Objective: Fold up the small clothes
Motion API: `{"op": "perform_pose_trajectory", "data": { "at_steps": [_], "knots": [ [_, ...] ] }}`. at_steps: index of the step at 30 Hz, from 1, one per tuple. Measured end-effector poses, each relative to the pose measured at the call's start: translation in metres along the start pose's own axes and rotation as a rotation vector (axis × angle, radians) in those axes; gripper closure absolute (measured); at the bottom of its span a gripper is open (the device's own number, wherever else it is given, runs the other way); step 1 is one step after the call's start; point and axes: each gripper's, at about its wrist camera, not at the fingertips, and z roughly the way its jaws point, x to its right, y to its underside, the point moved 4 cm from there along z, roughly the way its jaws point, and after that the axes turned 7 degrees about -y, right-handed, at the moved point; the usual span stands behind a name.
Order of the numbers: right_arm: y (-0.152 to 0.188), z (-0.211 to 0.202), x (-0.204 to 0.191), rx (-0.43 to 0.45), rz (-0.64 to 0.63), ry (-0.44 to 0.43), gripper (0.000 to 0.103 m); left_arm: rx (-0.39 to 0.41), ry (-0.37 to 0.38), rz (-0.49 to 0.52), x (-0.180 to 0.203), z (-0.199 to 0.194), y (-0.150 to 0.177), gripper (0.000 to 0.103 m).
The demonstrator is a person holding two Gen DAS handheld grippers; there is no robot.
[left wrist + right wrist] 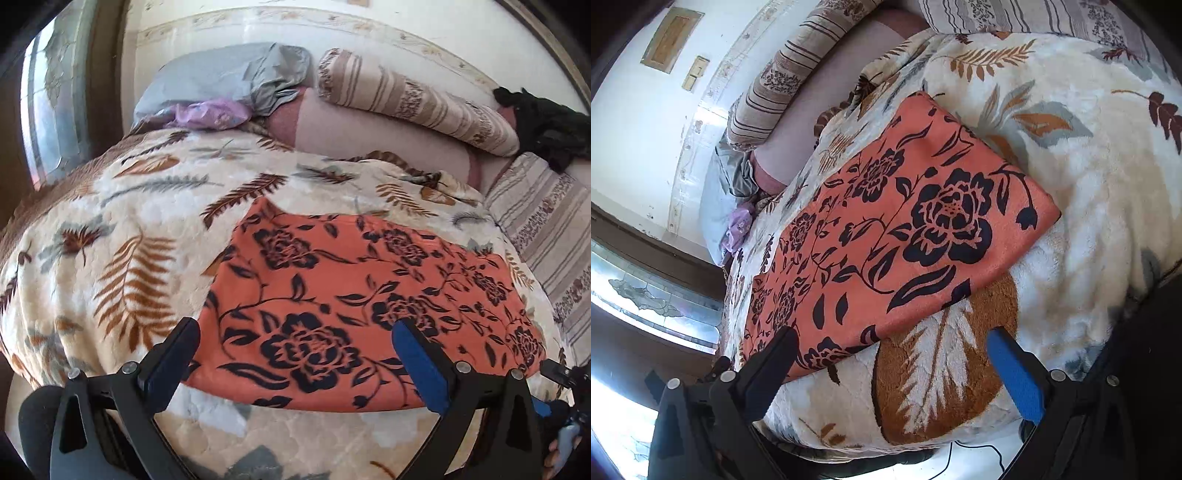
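Spread over the bed's leaf-print blanket (110, 229), the orange floral cloth (369, 295) lies flat; both grippers, left gripper (295, 339) and right gripper (892, 347), fingers released, should pinch its near corners evenly.

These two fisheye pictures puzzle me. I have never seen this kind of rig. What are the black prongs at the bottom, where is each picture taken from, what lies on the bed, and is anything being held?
There is no robot here. A person carries a hand-held two-finger gripper in each hand, and a small camera on each looks forward along its fingers. The prongs at the bottom are those fingers.

One picture comes from the left gripper, the other from the right gripper. Both have their fingers spread wide with nothing between them, so nothing is held.

On the bed lies a cream blanket with a leaf pattern. On it rests the orange cloth with black flowers, flat and roughly rectangular. Farther back are a striped bolster, a grey pillow and some dark clothing.
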Motion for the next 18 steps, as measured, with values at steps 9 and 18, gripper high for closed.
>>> {"op": "perform_pose_trajectory", "data": {
  "at_steps": [9, 18],
  "knots": [
    [-0.007, -0.001, 0.027, 0.028, 0.195, -0.115, 0.0, -0.054, 0.055, 0.155, 0.064, 0.011, 0.007, 0.0],
    [-0.036, -0.009, 0.053, 0.109, 0.385, -0.208, 0.0, -0.114, 0.059, 0.237, 0.114, 0.043, -0.004, 0.0]
  ]
}}
